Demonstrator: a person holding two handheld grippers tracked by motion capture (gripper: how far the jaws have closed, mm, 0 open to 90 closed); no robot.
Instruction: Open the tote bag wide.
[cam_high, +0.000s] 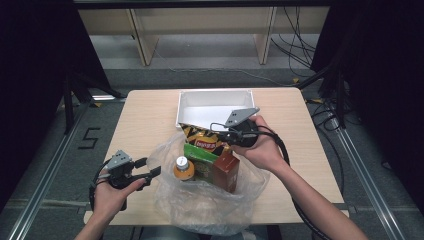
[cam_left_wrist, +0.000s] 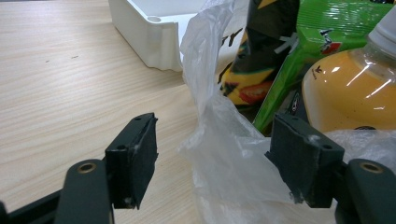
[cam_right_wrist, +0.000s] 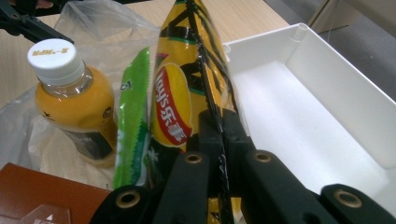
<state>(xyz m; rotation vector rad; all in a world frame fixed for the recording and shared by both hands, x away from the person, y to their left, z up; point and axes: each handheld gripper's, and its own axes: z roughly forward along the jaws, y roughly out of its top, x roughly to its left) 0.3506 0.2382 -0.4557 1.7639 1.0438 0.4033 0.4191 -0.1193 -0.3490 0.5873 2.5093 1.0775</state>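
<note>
Wooden table (cam_high: 150, 115), white tray (cam_high: 190, 107) behind. Right gripper (cam_right_wrist: 223, 135) clamped on chip bag (cam_right_wrist: 187, 88); left gripper (cam_left_wrist: 212, 163) spread around plastic bag (cam_left_wrist: 224, 140) edge, unpinched.

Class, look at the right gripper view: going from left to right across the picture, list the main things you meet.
Orange drink bottle → green packet → yellow chip bag, pinched along its edge seam by the right gripper → white tray.

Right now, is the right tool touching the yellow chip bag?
Touching. In the right gripper view, the right tool has its jaws shut on the sealed edge of the yellow chip bag, no gap showing.
</note>
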